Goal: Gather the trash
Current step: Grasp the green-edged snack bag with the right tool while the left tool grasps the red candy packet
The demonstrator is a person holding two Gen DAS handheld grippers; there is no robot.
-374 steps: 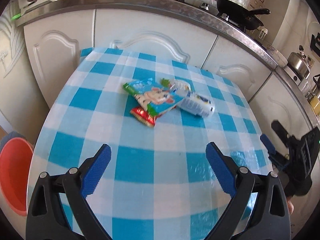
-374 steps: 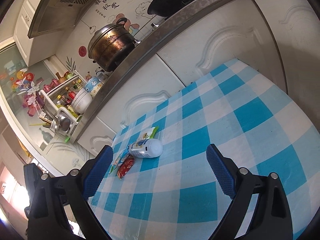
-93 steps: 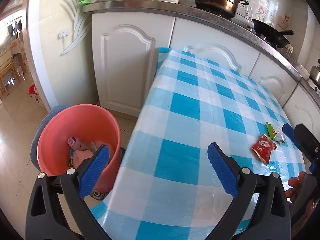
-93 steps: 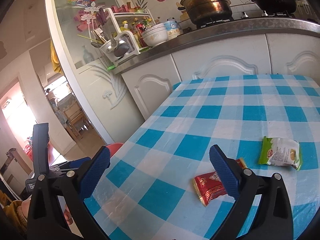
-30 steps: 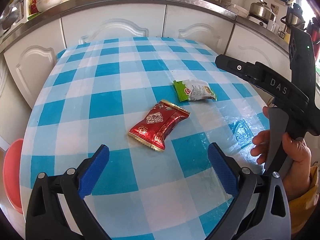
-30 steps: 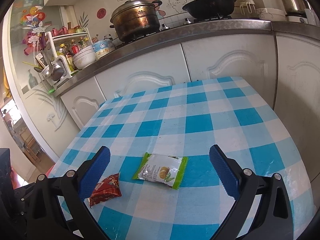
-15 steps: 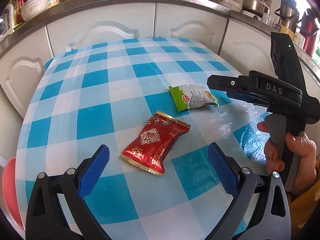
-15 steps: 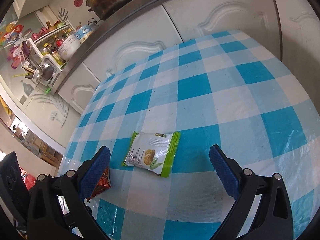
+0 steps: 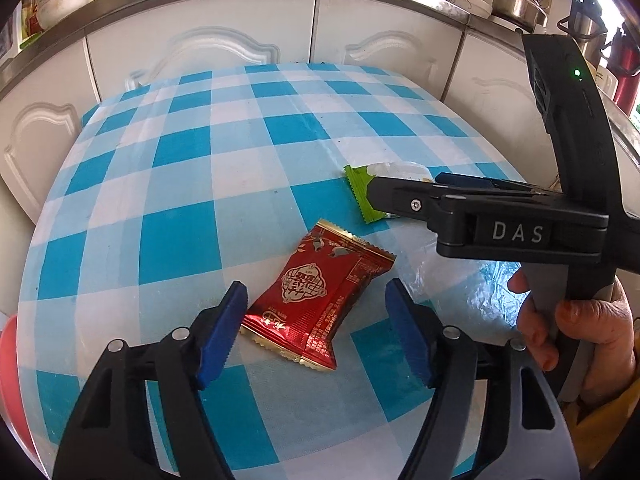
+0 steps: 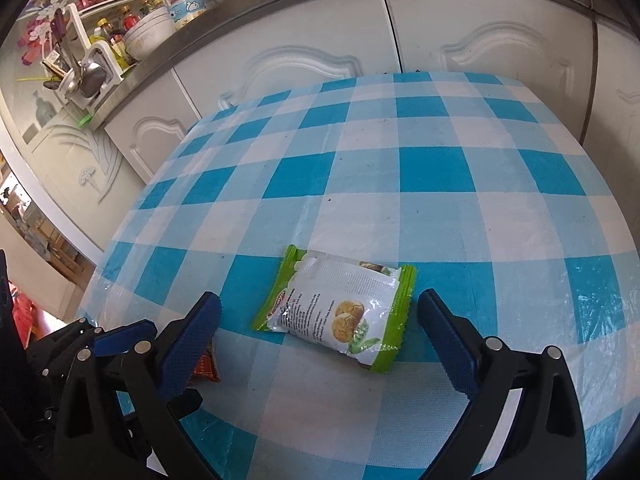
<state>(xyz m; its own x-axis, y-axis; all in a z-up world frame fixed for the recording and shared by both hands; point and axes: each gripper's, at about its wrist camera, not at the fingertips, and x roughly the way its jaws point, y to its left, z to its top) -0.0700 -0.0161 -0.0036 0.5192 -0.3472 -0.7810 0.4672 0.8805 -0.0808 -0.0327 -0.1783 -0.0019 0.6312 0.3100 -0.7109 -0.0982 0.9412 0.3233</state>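
Left wrist view, red packet: lay flat on the checked tablecloth, now between the blue pads; half a second earlier well ahead of them.
Left gripper: jaws apart, narrower than half a second earlier, pads just beside the packet's two long edges, not yet clamped.
Left wrist view, green packet: beyond the red packet, toward the cabinets, mostly hidden behind the right gripper's arm.
Right hand: wrapped round the grey handle, right of the red packet.
Bucket: only a red sliver showed, far left of the red packet, below the table edge; contents hidden now, though 3.1 s earlier wrappers lay inside.
Right wrist view, green packet: flat on the cloth, between the pads; closer than half a second earlier.
Right gripper: jaws wide apart, clear of the green packet on both sides.
Right wrist view, red packet: a corner visible left of the green packet, behind the left pad.
Meaning for task: both grippers lowered onto the last two wrappers; closing judged next, left likely first.
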